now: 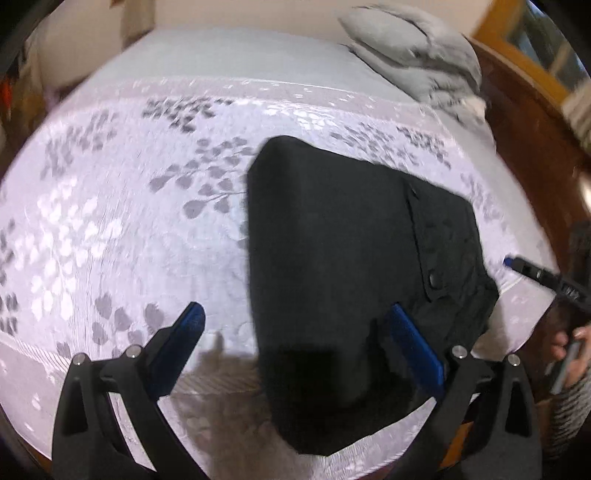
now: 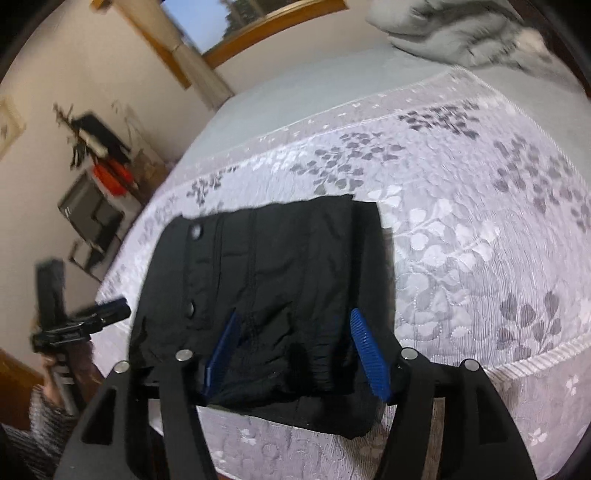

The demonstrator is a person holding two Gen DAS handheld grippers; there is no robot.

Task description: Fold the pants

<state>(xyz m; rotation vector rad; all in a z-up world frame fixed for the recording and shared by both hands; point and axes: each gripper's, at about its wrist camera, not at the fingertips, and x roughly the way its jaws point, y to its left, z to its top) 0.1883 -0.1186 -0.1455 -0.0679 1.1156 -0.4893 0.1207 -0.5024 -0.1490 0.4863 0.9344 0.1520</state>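
Both grippers hung spread and empty over the bed (image 1: 110, 229): left gripper (image 1: 295, 321) low in its frame, right gripper (image 2: 295, 328) likewise. We judged the black pants (image 2: 266, 266), a folded square at centre frame, soft, light and limp, best pinched through all layers at a corner.

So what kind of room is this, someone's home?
Most likely a bedroom in a home. The black pants lie folded on a bed with a leaf-patterned cover, a grey bundle of bedding sits at its far end, and a wood-framed window is in the wall.
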